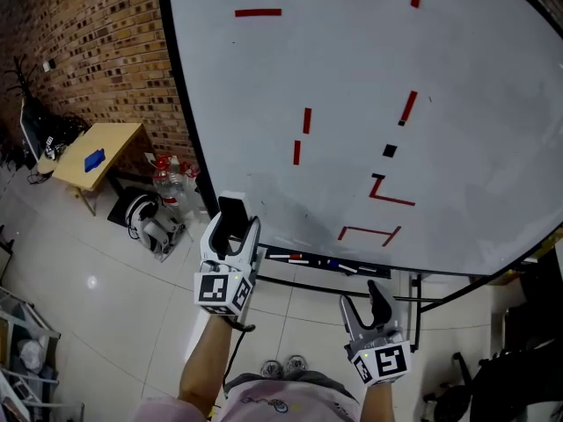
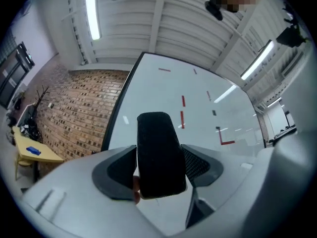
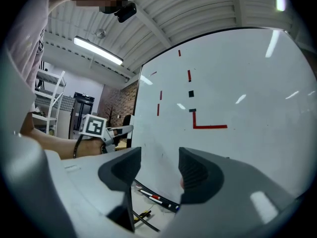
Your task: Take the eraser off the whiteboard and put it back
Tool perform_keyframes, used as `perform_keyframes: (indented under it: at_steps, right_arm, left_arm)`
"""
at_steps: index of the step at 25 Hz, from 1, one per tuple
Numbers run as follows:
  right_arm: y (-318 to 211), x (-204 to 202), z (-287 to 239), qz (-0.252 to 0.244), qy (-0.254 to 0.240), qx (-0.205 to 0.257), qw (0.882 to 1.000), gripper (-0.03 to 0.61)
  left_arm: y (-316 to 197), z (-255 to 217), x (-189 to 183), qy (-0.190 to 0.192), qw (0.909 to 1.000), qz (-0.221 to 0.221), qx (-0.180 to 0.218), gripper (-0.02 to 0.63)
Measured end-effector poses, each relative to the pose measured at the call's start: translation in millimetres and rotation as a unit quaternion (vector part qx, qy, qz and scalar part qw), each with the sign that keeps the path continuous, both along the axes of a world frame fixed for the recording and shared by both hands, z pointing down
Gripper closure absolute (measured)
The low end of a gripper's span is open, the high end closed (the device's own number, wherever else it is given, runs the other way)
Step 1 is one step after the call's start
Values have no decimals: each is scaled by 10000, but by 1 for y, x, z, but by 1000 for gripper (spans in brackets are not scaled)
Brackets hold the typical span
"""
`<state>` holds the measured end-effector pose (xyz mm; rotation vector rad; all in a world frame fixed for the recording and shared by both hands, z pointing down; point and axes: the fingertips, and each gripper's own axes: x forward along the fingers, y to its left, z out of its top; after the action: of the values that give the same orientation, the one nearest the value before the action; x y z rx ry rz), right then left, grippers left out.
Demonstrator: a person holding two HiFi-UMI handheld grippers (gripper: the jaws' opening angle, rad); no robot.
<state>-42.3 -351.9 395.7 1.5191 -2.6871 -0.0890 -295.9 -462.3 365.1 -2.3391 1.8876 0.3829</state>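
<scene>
Eraser [image 2: 158, 152] is off the board [image 1: 352, 60], clamped in left gripper [image 1: 236, 236]. Right gripper [image 3: 159, 175] stands apart, empty. Next, judged: press eraser back flat.

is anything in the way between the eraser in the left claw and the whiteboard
Nothing visible does. The eraser is gripped in the left claw, and the stretch of whiteboard straight ahead of it is bare.
</scene>
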Motion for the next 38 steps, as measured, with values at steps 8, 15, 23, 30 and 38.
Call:
perform_keyframes:
  at_steps: [8,15,23,30,38]
  right_arm:
    - [32,0,9,-68,-228,-27,9997,345]
    - [87,36,-5,-175,-367,148,9991,345]
    - [158,117,-6,-74,-533,102,9985,345]
    - [199,150,-21,65,-597,285,9978,347]
    - [250,163,-19,455,-550,264,9971,347]
  left_arm:
    - [152,-49,12,-160,9966,170,788,325]
    - [218,-66,42,-99,9959,-106,892,324]
    - [302,-63,111,-163,9968,-231,745,321]
    - [350,-75,130,-155,9958,-209,883,321]
    - [393,-77,129,26,9954,170,937,319]
